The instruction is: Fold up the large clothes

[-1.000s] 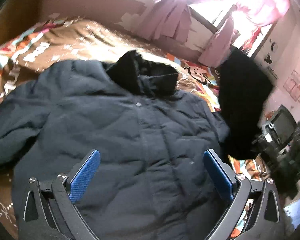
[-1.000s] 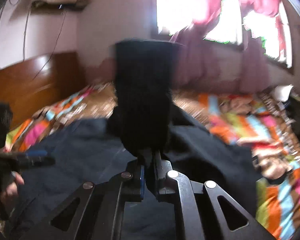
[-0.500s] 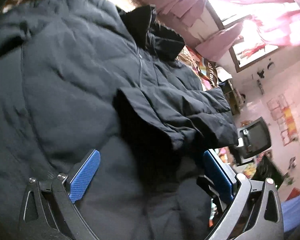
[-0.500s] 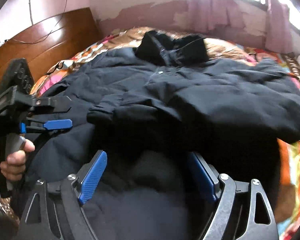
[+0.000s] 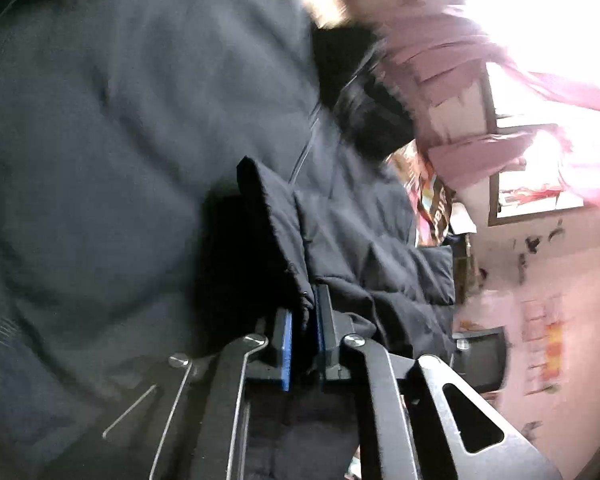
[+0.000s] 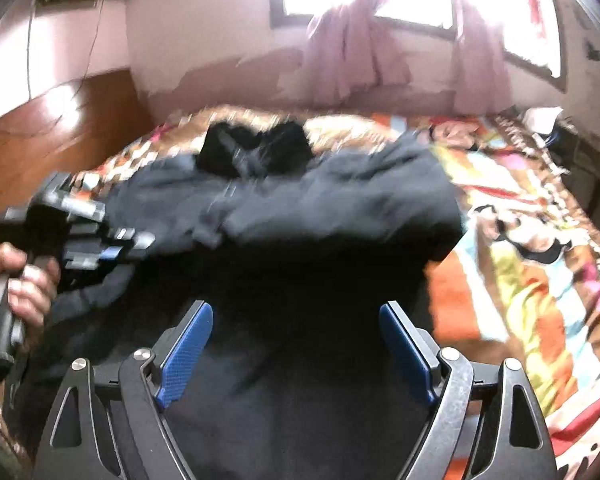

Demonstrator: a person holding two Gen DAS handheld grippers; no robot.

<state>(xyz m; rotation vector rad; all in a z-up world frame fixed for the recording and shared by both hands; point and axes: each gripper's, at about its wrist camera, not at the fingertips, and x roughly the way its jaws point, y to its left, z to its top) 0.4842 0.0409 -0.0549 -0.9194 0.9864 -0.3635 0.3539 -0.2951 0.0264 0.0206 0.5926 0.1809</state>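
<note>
The dark jacket [image 6: 340, 208] lies spread on the bed [image 6: 540, 240]. The left hand-held gripper [image 5: 302, 320] has just closed, pinching the sleeve cuff [image 5: 268, 216]. The right hand-held gripper [image 6: 296, 344] stands wide, holding nothing.

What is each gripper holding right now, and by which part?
The left gripper pinches the cuff edge of the dark jacket's folded-over sleeve. The right gripper is open, holding nothing.

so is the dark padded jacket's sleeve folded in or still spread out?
Folded in: the dark padded jacket's sleeve lies across its front, cuff pinched in the left gripper.
</note>
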